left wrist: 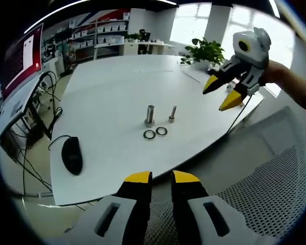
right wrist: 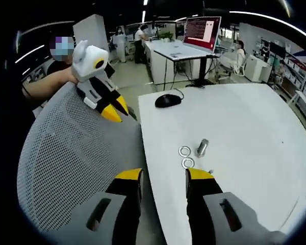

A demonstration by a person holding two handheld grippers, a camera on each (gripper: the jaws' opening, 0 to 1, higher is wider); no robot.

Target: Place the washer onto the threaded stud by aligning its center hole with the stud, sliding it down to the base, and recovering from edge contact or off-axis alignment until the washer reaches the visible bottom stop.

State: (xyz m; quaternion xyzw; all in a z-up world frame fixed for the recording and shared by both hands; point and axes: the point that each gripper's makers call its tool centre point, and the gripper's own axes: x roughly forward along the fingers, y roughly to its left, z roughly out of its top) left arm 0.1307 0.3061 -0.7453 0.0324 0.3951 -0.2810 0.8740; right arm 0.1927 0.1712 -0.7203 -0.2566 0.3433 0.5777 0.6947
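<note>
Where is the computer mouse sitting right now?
In the left gripper view the black mouse lies near the white table's left edge, well left of the two washers and the studs.

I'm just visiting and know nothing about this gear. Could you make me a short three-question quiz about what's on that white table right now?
1. True or false: one washer already sits on a stud.
2. How many loose washers lie on the white table?
3. Which item lies nearest the table's edge by the cables? A) computer mouse B) tall stud C) potted plant

Key
1. False: both washers, the left washer and the right washer, lie flat in front of the tall stud and the slimmer bolt.
2. Two.
3. A, the computer mouse. The potted plant stands at the far side.
Both the left gripper and the right gripper hold nothing.
</note>
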